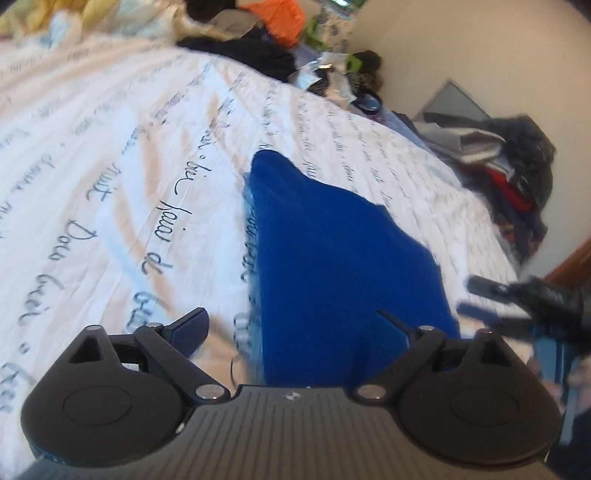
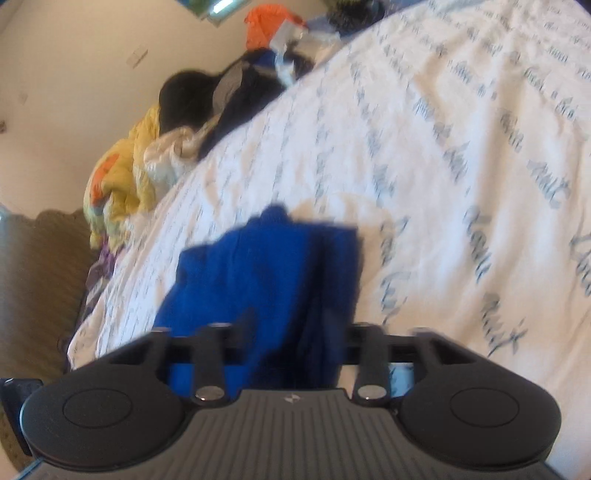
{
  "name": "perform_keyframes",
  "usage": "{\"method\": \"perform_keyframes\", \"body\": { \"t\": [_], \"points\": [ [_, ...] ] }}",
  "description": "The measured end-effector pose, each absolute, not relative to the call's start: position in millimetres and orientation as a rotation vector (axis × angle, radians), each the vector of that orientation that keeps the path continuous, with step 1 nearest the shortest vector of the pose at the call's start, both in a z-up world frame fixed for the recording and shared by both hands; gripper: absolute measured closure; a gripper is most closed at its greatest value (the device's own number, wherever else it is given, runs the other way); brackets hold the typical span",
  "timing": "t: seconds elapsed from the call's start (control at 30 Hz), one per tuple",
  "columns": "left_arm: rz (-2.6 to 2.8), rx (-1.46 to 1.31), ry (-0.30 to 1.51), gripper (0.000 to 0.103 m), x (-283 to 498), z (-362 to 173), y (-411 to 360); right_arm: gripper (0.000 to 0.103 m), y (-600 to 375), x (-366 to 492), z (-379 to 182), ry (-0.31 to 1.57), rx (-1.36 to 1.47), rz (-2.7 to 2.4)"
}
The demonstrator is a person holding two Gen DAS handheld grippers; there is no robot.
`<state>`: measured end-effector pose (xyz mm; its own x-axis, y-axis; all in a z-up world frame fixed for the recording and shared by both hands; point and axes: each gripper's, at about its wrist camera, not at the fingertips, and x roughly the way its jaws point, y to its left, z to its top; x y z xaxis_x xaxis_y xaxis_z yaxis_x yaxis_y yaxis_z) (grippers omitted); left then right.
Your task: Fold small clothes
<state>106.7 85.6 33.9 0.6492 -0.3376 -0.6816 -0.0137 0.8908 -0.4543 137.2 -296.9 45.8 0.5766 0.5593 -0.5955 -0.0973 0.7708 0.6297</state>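
Blue garment [image 1: 332,251] is lying on the bed [image 1: 129,155], on a white cover printed with lines of dark handwriting. In the left wrist view it is spreading from a narrow far tip to a wide near end that is running under the left tongs [image 1: 291,328]. In the right wrist view the same blue garment [image 2: 266,273] is showing doubled layers and a darker fold down its right part, with its near edge passing beneath the right tongs [image 2: 291,332].

Left tongs: jaws are standing wide apart, left finger [image 1: 190,328] over bare cover, right finger over the cloth; no pad is pressing on anything. Right tongs: jaws are also standing wide, cloth lying between and below them, not gripped. Both views are blurring with motion.

The right tongs [image 1: 517,302] are also showing at the right edge of the left wrist view, just beside the garment's right border.

Surroundings: a heap of dark clothes [image 1: 258,55] and an orange item [image 1: 280,18] are lying at the far edge of the bed. A pile of mixed clothing [image 1: 517,166] is sitting far right, against the wall. In the right wrist view a yellow quilted piece [image 2: 122,177] is bunching at the bed's left side.
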Motion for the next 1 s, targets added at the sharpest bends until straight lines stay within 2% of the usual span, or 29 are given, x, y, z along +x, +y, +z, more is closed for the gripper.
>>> {"method": "perform_keyframes", "body": {
  "t": [0.03, 0.13, 0.17, 0.23, 0.27, 0.3, 0.37, 0.43, 0.5, 0.57, 0.6, 0.63, 0.67, 0.7, 0.73, 0.83, 0.9, 0.93, 0.97, 1.0],
  "points": [
    [-0.185, -0.460, 0.859, 0.012, 118.6, 31.8, 85.4, 0.016, -298.3, 143.4, 46.2, 0.877, 0.579, 0.386],
    [-0.171, -0.432, 0.853, 0.013, 148.1, 31.7, 76.5, 0.016, -293.2, 163.3, 38.5, 0.911, 0.607, 0.383],
    [-0.163, -0.406, 0.850, 0.028, 156.5, 32.4, 71.4, 0.016, -286.1, 171.4, 34.6, 0.932, 0.607, 0.397],
    [-0.151, -0.318, 0.857, 0.073, 170.9, 33.7, 57.8, 0.024, -269.0, 180.6, 32.5, 0.920, 0.562, 0.412],
    [-0.130, -0.270, 0.842, 0.083, 173.5, 37.9, 49.8, 0.075, -260.2, 184.1, 33.6, 0.917, 0.520, 0.407],
    [-0.120, -0.205, 0.817, 0.085, 170.1, 44.4, 41.2, 0.090, -251.0, 188.9, 33.3, 0.947, 0.473, 0.415],
    [-0.133, -0.047, 0.701, 0.085, 152.9, 58.5, 21.1, 0.090, -240.8, 181.9, 43.6, 0.896, 0.371, 0.413],
    [-0.144, 0.122, 0.586, 0.082, 130.1, 61.0, 0.8, 0.091, -242.2, 161.4, 56.4, 0.798, 0.294, 0.412],
    [-0.119, 0.216, 0.563, 0.075, 121.3, 47.9, -8.6, 0.090, -250.3, 151.4, 50.6, 0.751, 0.278, 0.361],
    [-0.101, 0.227, 0.589, 0.067, 113.5, 36.7, -4.4, 0.086, -261.3, 148.3, 34.7, 0.787, 0.363, 0.327],
    [-0.097, 0.205, 0.596, 0.055, 106.2, 35.6, 1.7, 0.079, -264.6, 145.0, 31.9, 0.822, 0.406, 0.327],
    [-0.099, 0.168, 0.590, 0.038, 95.7, 37.7, 11.9, 0.073, -266.9, 139.2, 33.8, 0.840, 0.433, 0.340],
    [-0.106, 0.125, 0.598, 0.026, 87.0, 40.2, 21.1, 0.058, -269.5, 130.0, 38.0, 0.843, 0.442, 0.358],
    [-0.127, 0.037, 0.638, 0.008, 76.3, 42.7, 36.5, 0.033, -271.9, 120.8, 40.9, 0.847, 0.454, 0.382],
    [-0.163, -0.060, 0.686, 0.008, 69.5, 42.7, 49.1, 0.025, -275.4, 111.0, 42.2, 0.864, 0.483, 0.431],
    [-0.242, -0.302, 0.856, 0.022, 58.2, 29.2, 72.4, 0.023, -276.7, 94.9, 31.8, 0.974, 0.574, 0.526],
    [-0.262, -0.316, 0.853, 0.029, 47.9, 28.8, 68.9, 0.023, -271.5, 87.4, 28.5, 0.974, 0.586, 0.545],
    [-0.269, -0.317, 0.861, 0.043, 46.2, 30.3, 65.5, 0.025, -267.3, 86.0, 29.5, 0.969, 0.579, 0.547],
    [-0.289, -0.325, 0.885, 0.080, 48.4, 31.9, 62.1, 0.040, -263.2, 86.6, 29.8, 0.973, 0.573, 0.546],
    [-0.300, -0.330, 0.916, 0.090, 51.4, 32.1, 58.9, 0.068, -258.5, 88.1, 30.1, 0.989, 0.555, 0.538]
  ]
}}
